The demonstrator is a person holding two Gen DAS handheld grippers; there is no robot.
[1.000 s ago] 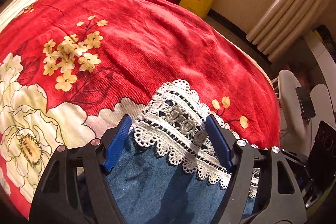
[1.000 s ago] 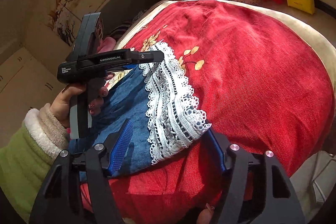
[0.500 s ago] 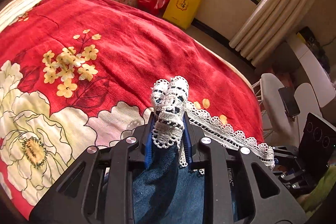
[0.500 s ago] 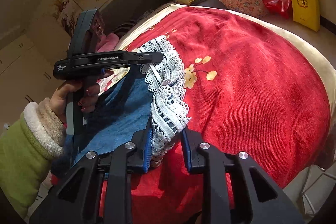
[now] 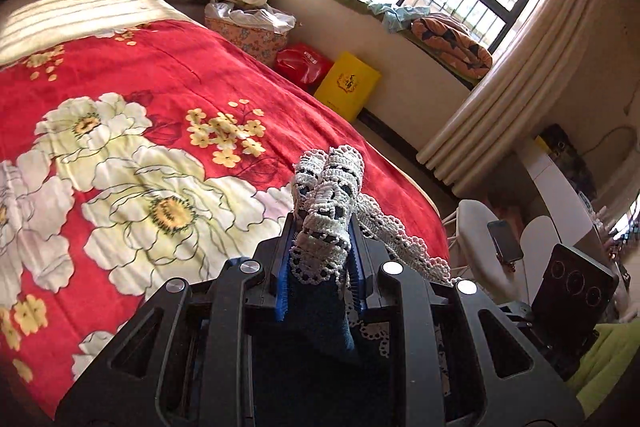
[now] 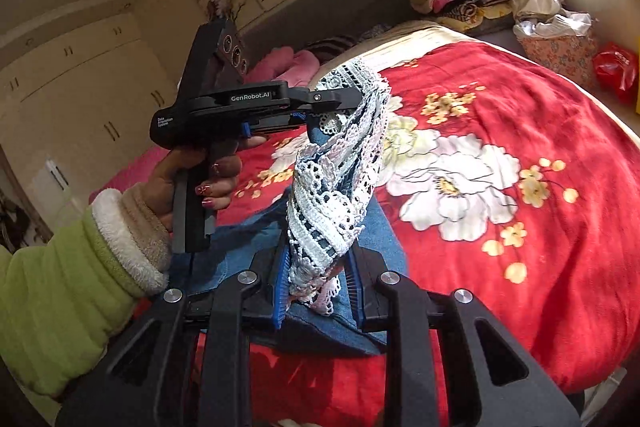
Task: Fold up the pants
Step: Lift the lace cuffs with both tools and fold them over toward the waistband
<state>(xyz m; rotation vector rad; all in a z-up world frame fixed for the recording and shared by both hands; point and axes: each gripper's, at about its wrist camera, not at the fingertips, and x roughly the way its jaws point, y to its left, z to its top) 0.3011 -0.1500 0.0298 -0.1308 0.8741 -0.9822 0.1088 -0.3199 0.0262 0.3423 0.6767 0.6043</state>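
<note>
**Both cuffs pinched, hem end lifted off the bed**

Left hand-held gripper [image 5: 318, 251] is clamped on the lace cuff [image 5: 328, 187] of one leg of the pants [image 6: 240, 251]; its jaws have just been closing and now the blue pads squeeze bunched lace w/ denim below. Right hand-held gripper [image 6: 318, 279] does the same on the other corner of the hem: jaws just closed, lace trim wadded between the pads. Why two grips at the hem: holding both corners keeps the edge stretched btwn them, so the leg end can travel as one straight line rather than sag in the middle.

Pants sit partly on the bed [image 6: 540, 267], on the red floral blanket [image 5: 132, 99], w/ the hem end raised clear of it and the blue denim trailing down toward the person. In the right wrist view the person's hand [image 6: 200, 183] holds the left tool up and roughly level (green sleeve [image 6: 52, 299] behind it), lace draping from its tip.

My read: this is the carry phase of a fold, hem going over toward the waist. Waistband isn't visible, so how far there is to go I can't tell. Risk: lace is open-weave and may slip or stretch in the pads.
</note>
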